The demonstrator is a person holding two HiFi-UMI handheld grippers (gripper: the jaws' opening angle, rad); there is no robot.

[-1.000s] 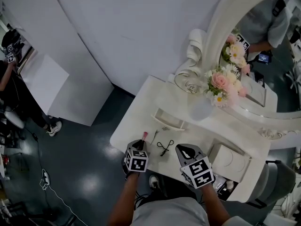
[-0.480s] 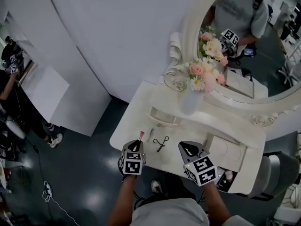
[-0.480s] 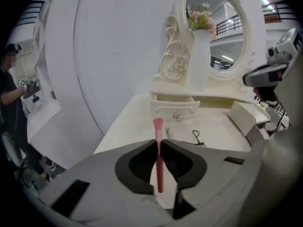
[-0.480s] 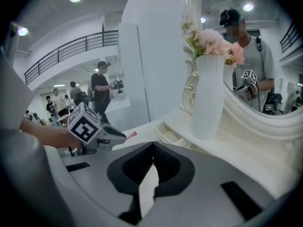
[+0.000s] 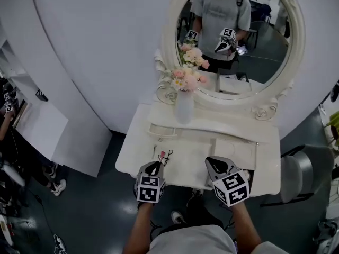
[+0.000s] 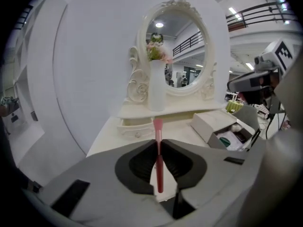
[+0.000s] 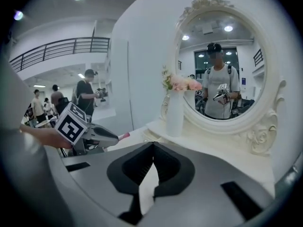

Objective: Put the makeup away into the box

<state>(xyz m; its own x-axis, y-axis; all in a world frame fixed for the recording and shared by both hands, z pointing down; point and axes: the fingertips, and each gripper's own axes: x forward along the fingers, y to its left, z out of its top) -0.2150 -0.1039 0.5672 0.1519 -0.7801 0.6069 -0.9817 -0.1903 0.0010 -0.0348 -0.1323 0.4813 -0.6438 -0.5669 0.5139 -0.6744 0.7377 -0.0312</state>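
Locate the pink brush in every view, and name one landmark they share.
Head view: brush low, left of centre, sticking out of the left claw.
Left gripper view: brush dead centre, pinched upright in that claw.
Right gripper view: only its pink tip, left of centre, poking from the left claw.
Shared landmark: the white vase.

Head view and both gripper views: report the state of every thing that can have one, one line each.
left gripper: shut on the pink brush.
right gripper: shut, empty.
box: lid open, contents showing.
eyelash curler: lying loose on the table.
vase: upright, holding flowers.
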